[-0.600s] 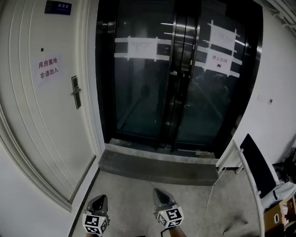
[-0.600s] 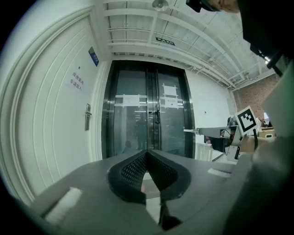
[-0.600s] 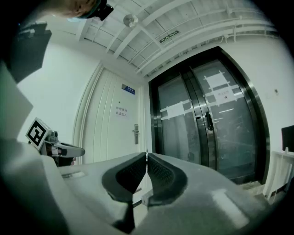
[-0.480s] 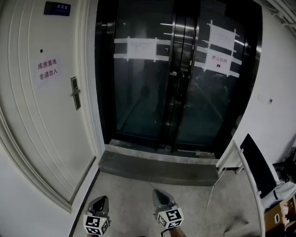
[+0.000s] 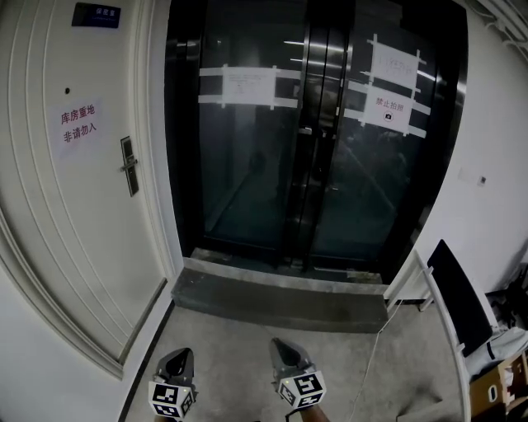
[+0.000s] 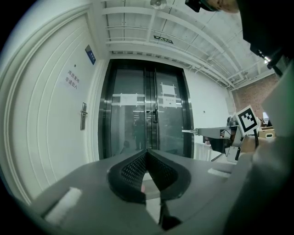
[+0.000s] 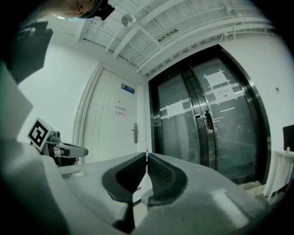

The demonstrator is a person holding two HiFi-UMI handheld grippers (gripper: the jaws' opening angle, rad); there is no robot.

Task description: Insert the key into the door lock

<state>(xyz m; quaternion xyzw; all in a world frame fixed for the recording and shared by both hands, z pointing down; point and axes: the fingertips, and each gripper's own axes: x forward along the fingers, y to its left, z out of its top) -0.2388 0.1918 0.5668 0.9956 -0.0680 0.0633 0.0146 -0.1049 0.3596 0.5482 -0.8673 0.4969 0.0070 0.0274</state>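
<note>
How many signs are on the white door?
2. A blue plaque near the top, and a paper notice below it, up-left of the lock. The door's left side leaves the head view, so another could be hidden.

In the head view the bottom edge cuts off the left gripper (image 5: 179, 359) and the right gripper (image 5: 285, 353), hiding both hands. The key (image 7: 147, 153) shows only as a thin sliver at the right gripper's closed jaw tips, its shape too small to tell. The door lock (image 5: 128, 166), at the left, is too small to show a keyhole. Print on the taped sheet (image 5: 239, 85) is unreadable.
</note>
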